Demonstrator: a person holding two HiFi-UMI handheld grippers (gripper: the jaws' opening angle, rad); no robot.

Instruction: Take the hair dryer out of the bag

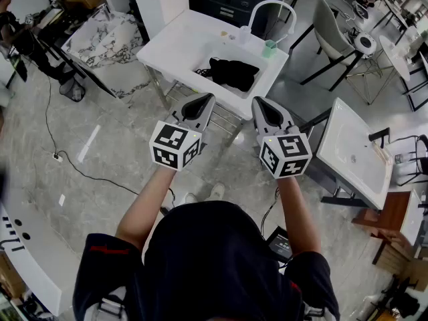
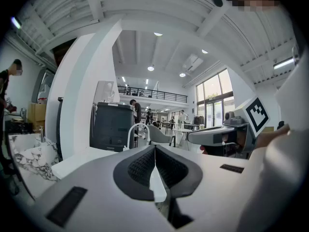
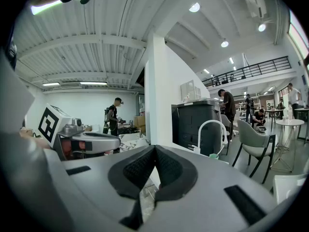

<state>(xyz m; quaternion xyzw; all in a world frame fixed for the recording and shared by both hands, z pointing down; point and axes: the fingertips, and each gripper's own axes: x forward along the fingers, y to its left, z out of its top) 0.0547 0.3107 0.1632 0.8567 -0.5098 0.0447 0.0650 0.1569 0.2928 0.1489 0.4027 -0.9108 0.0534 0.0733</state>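
Observation:
A black bag [image 1: 234, 73] lies crumpled in the basin of a white sink table [image 1: 175, 42] ahead of me. No hair dryer shows; whatever is in the bag is hidden. My left gripper [image 1: 204, 100] hangs in the air short of the table's near edge, jaws shut with nothing between them. Beside it, my right gripper [image 1: 260, 103] is level with it and also shut and empty. In the left gripper view the pads [image 2: 155, 153] meet, and the right gripper [image 2: 217, 135] shows alongside. The right gripper view shows closed pads [image 3: 154, 152] and the left gripper [image 3: 89, 141].
A white arched faucet [image 1: 267, 9] and a green cup [image 1: 269, 48] stand at the sink's far side. Another white sink unit [image 1: 354, 149] stands to the right, a marble-topped table [image 1: 107, 39] to the left. Chairs and tables fill the far right; a cable runs across the floor.

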